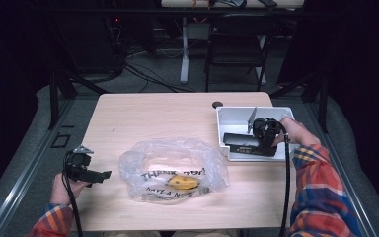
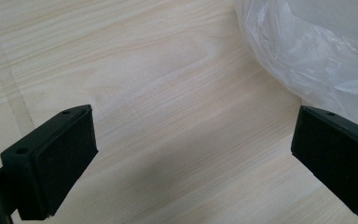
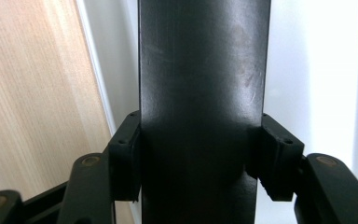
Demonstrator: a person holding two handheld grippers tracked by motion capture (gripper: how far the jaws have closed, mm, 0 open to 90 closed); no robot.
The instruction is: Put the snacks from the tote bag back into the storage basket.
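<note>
- Clear crumpled plastic bag (image 1: 172,168) lies at the table's middle front; black print on it reads "THANK YOU", second line partly legible, starts "HAVE A N", rest creased.
- Yellow rounded object (image 1: 183,182) sits inside the bag, under the print; can't tell what it is.
- Long black rectangular box (image 1: 244,143) lies in the white shallow plastic tray (image 1: 227,114) at the table's right side; small pale label on its side, too small to read.
- Right gripper (image 3: 198,158) clamped on the black box: in the right gripper view both pads press its two sides, box runs up between the jaws.
- Left gripper (image 2: 193,154) released, jaws wide apart over bare light wooden table (image 1: 148,113), nothing between them; bag edge just beside one jaw.
- In the high view the left gripper (image 1: 86,170) is near the table's left front, apart from the bag.
- Small black round knob (image 1: 217,104) on the table just behind the tray.
- Grey upright divider (image 1: 252,120) stands in the tray, behind the box.
- Black folding chair (image 1: 237,47) and cables on the floor beyond the table; surroundings dark.
- Right hand (image 1: 291,131) covers the tray's right part; plaid sleeves cut off at the bottom edge.
</note>
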